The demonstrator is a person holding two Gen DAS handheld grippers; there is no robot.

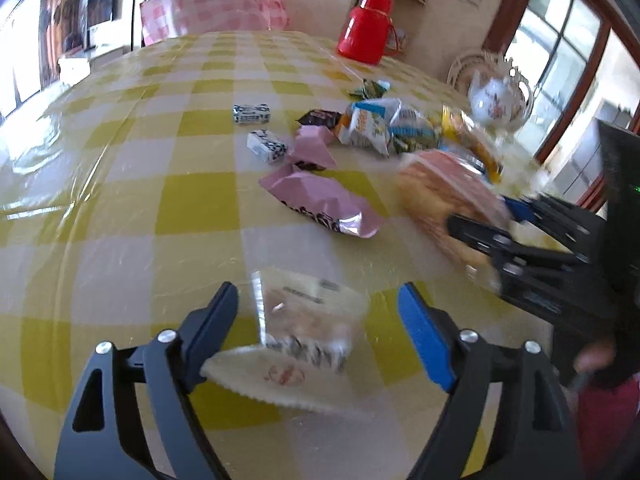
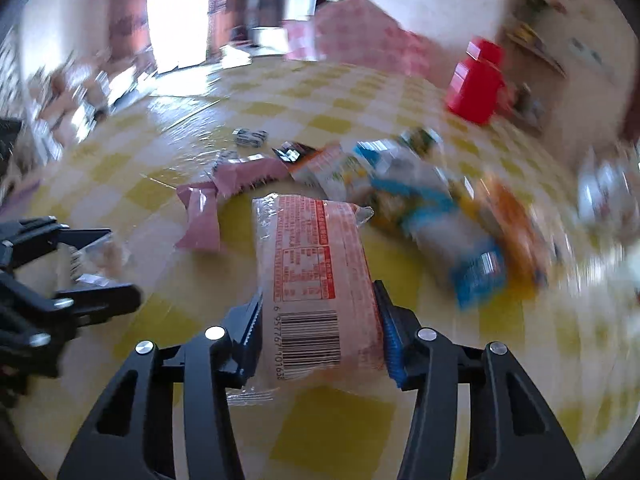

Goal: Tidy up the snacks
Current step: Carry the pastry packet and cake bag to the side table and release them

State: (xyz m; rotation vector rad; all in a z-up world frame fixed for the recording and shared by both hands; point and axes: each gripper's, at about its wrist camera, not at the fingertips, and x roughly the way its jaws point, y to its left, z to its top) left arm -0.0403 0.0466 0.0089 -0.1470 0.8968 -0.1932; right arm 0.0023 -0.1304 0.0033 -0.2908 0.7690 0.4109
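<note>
- The right gripper (image 2: 318, 322) is clamped on a clear-wrapped bread packet (image 2: 316, 276), red label and barcode facing up, its blue pads pressing both long sides. The packet's far end points toward the snack pile; whether its underside is off the checked tablecloth (image 1: 120, 200) cannot be told.
- The left gripper (image 1: 316, 320) stands unclenched, pads clear of the small clear-wrapped pastry packet (image 1: 308, 316) between them. That packet rests on the cloth partly over a flat cream packet with a serrated edge (image 1: 256, 376), so a near-side group appears to be started.
- Most of the sorting looks undone. A loose heap of mixed wrappers (image 1: 384, 124) lies mid-table, near the floral teapot (image 1: 500, 98).
- Two pink wrapped snacks (image 1: 324, 200) lie apart from the heap, and two small black-and-white candy packs (image 1: 252, 113) sit further left, well separated.
- The red thermos (image 1: 368, 28) at the far edge is clear of the snacks.
- No tray or box for the snacks shows, so grouping on the table seems the aim.
</note>
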